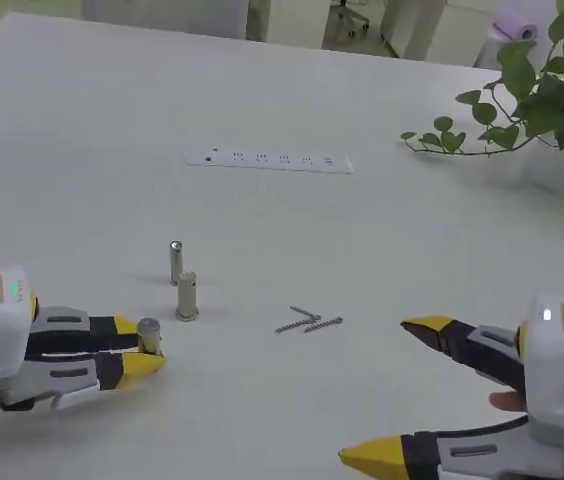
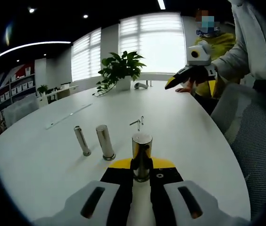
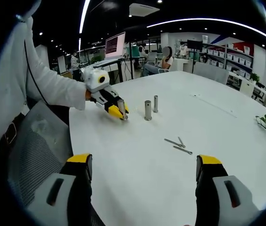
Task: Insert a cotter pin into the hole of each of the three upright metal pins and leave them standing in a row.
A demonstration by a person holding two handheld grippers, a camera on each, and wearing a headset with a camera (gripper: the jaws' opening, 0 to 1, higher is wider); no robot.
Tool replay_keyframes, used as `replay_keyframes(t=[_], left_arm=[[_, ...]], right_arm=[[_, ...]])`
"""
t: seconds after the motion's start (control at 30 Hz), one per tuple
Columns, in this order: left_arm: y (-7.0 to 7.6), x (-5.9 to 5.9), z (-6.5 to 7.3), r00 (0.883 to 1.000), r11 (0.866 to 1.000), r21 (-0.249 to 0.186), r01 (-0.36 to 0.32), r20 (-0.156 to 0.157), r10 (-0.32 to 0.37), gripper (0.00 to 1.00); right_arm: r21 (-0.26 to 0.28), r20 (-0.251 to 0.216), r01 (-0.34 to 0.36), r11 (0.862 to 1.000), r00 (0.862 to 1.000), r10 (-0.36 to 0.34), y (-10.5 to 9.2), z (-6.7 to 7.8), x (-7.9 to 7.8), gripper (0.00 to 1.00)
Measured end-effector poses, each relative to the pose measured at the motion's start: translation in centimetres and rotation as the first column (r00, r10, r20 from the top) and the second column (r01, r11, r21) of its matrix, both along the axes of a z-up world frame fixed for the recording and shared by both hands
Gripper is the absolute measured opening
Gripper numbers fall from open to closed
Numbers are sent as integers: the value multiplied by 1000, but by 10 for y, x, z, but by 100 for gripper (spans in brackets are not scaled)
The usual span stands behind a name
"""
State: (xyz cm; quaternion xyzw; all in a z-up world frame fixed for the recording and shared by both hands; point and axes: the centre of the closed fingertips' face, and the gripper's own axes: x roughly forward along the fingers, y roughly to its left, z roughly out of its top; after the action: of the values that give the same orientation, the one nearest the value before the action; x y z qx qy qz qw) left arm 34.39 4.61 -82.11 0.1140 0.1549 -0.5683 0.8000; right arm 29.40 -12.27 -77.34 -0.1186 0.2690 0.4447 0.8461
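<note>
Left gripper view: left gripper point(image 2: 141, 168) jaws are closed on the nearest metal pin point(image 2: 142, 153), low on its shank. It stands upright on the table point(image 2: 203, 141), with the middle pin point(image 2: 104, 142) and far pin point(image 2: 82, 141) standing close by to one side. Right gripper point(image 3: 145, 162) jaws are wide apart and hold nothing; the cotter pins point(image 3: 178, 145) lie loose in a small cluster ahead of it. Metal pins look solid, stiff and smooth, so I'd grip low and square or they'll tip; cotter pins look thin and light and likely to skid, so pinch one near an end.
</note>
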Motion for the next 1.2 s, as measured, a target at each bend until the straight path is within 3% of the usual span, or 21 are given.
replay_keyframes(t=[0.2,0.43,0.9,1.2], left_arm=[[-2,-15,-2,1000,1000,-10,15,-12,-15,10],[0,-29,-12,999,999,8,31,-20,-31,10],[7,-34,-23,999,999,24,45,-16,-44,10],[10,-35,-22,998,998,-11,54,-15,-54,11]], right_arm=[[-3,1,-4,1000,1000,4,1,1,-1,93],[-4,-1,-15,1000,1000,15,5,0,-2,93],[-12,-2,-27,1000,1000,27,8,0,-3,93],[-13,-2,-29,999,1000,29,10,0,-3,93]])
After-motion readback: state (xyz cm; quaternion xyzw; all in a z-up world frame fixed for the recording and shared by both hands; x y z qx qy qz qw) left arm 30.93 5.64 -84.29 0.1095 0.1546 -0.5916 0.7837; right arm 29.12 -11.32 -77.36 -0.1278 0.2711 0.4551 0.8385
